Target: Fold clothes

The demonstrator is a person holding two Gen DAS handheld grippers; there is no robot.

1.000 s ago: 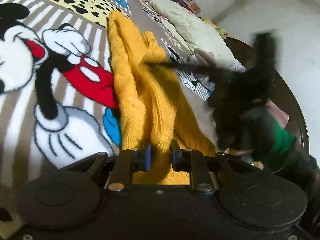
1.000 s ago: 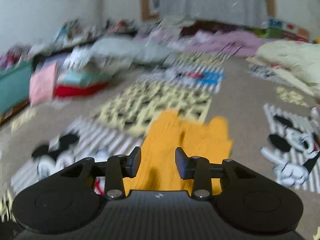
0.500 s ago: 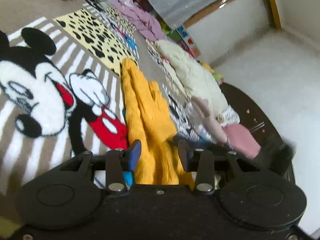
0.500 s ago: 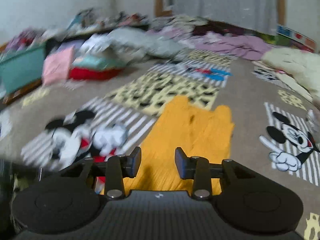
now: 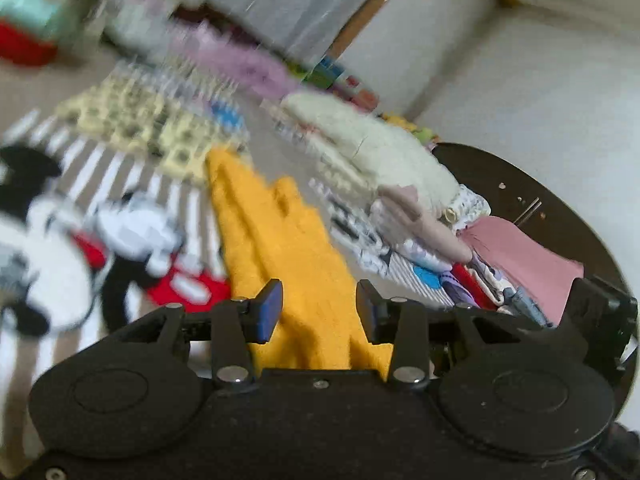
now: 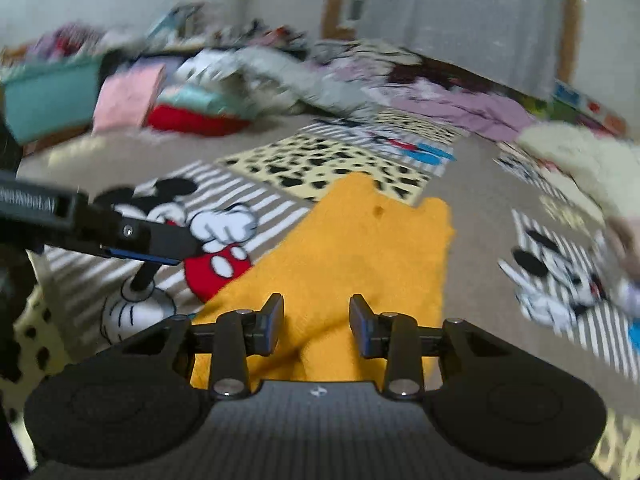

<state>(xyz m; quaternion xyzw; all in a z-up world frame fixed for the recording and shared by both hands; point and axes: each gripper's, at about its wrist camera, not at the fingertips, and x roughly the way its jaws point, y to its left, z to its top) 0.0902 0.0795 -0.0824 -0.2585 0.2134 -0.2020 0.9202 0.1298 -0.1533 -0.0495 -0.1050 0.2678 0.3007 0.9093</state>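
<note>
Spread across the whole floor is a cartoon-mouse printed blanket in beige, white stripes and yellow spotted panels (image 6: 328,164), and on it lies a mustard-yellow knitted sweater (image 6: 360,248), folded lengthwise into a long strip. From the right wrist camera the sweater runs from just beneath the fingers toward twelve o'clock, ending in two uneven points near the spotted panel. From the left wrist camera the same sweater (image 5: 280,240) stretches from six o'clock up toward eleven.

The right gripper (image 6: 316,326) hovers over the near end of the sweater with its jaws parted and nothing pinched between them. The left gripper (image 5: 319,312) also has its jaws apart, with only the yellow knit seen below the gap; its pads do not press on the fabric. In the right view the left gripper (image 6: 160,246) reaches in from nine o'clock above the red shorts of the cartoon print.

At two o'clock in the left view a fluffy cream-coloured garment (image 5: 384,152) sits on a pile, with a flat pink cloth (image 5: 520,252) at three o'clock beside a dark round table (image 5: 560,208). At ten o'clock in the right view sit a teal bin (image 6: 48,96), a pink folded cloth (image 6: 128,96) and a red cushion-like bundle (image 6: 192,120), all blurred.
</note>
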